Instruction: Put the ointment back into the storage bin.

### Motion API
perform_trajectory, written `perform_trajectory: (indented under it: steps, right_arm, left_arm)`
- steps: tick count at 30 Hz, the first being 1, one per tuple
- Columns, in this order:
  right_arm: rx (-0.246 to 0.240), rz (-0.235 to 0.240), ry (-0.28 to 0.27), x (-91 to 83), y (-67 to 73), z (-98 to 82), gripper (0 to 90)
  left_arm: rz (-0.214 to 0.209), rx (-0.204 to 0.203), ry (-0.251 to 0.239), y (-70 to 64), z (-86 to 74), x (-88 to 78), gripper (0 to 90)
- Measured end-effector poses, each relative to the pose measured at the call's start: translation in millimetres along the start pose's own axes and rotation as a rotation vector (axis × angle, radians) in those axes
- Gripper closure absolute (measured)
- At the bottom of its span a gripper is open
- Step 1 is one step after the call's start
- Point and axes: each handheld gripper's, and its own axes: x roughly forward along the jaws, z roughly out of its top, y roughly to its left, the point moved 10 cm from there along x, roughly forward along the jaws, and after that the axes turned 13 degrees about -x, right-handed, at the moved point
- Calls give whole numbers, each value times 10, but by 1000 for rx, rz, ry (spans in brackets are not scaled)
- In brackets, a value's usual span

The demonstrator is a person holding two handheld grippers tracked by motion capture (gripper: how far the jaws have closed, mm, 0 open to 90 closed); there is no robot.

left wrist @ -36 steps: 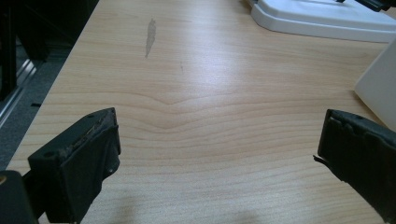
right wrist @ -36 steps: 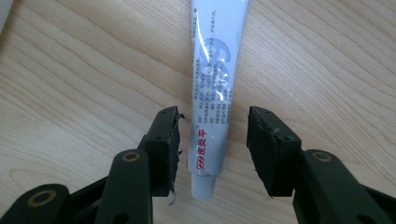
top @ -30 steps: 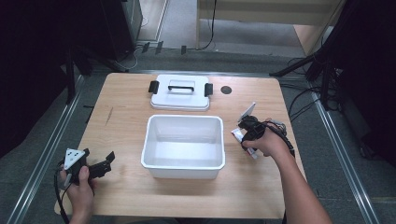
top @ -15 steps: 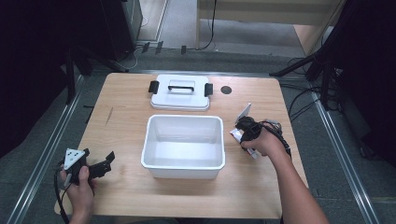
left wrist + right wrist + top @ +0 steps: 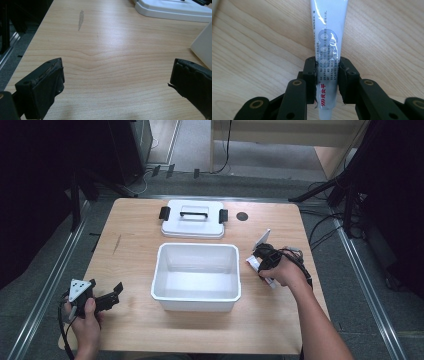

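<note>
From above, an open white bin [image 5: 196,275] sits mid-table, its lid [image 5: 193,219] just behind it; to the bin's right, the right gripper [image 5: 261,256] grips a white tube [image 5: 261,240], while the left gripper [image 5: 116,292] rests well to the bin's left. The left gripper view shows its jaws spread wide over bare wood. The right gripper view shows jaws clamped on the tube [image 5: 328,47] near its lower end.
</note>
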Motion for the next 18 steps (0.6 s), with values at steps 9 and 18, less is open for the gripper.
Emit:
perform_trajectory:
  steps: [9,18]
  right_arm:
    - [13,14,-35,-264,-27,25,716]
    - [26,4,-77,-572,-87,89,716]
  left_arm:
    - [1,1,-2,-3,1,0,0]
    - [1,1,-1,-3,0,1,0]
